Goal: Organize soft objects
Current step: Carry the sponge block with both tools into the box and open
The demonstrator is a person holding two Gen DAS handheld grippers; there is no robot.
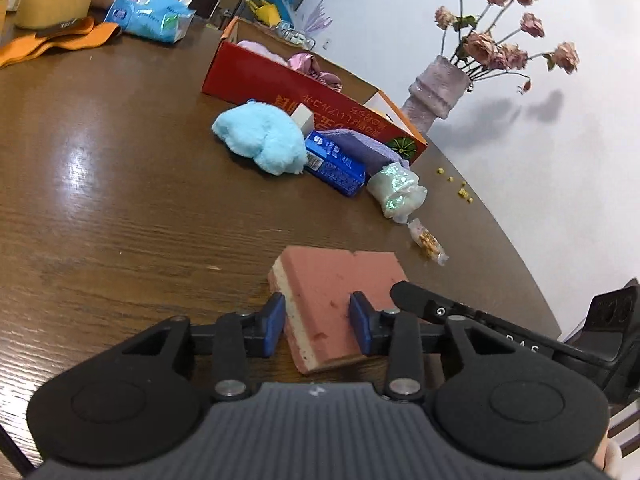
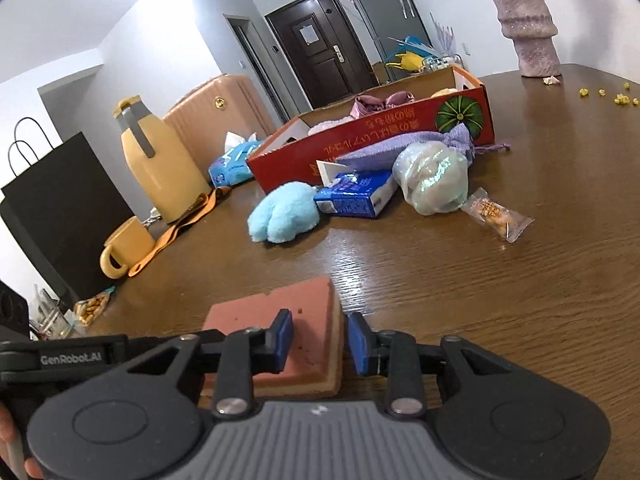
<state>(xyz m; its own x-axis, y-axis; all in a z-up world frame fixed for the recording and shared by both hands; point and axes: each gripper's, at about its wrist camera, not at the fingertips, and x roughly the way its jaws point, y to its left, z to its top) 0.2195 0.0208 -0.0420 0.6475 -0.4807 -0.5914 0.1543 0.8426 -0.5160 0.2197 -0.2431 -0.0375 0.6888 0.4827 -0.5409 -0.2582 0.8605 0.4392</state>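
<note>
Left gripper [image 1: 318,326]: jaws partly open, astride the near corner of the sponge [image 1: 340,304]; the left pad sits at the sponge's cream side, the right pad over the pink top, and I cannot tell whether either presses in. Right gripper [image 2: 319,342]: jaws partly open over the sponge's right edge [image 2: 280,332]; left pad rests on the pink top, right pad stands just off the side wall with a sliver of gap, so no firm pinch is evident. The sponge lies flat on the table [image 1: 120,220], pink face up, cream layer beneath, near the front edge and well apart from the other items. Further out, a cluster sits just in front of the box [image 1: 280,88]: blue plush [image 1: 260,140], blue carton [image 1: 336,168] touching the plush, purple cloth [image 1: 364,148] lying against the box wall, and shiny bag [image 1: 396,192] beside the carton. A snack packet [image 1: 426,240] lies between the bag and the sponge. The box is open-topped, with pink fabric [image 1: 312,66] inside. Far side: vase [image 1: 436,92] with dried flowers, yellow crumbs [image 1: 460,188] near it. In the right wrist view: jug [image 2: 160,156], mug [image 2: 124,248], orange cloth [image 2: 180,232], black bag [image 2: 64,216], tissue pack [image 2: 234,162], suitcase [image 2: 216,120].
</note>
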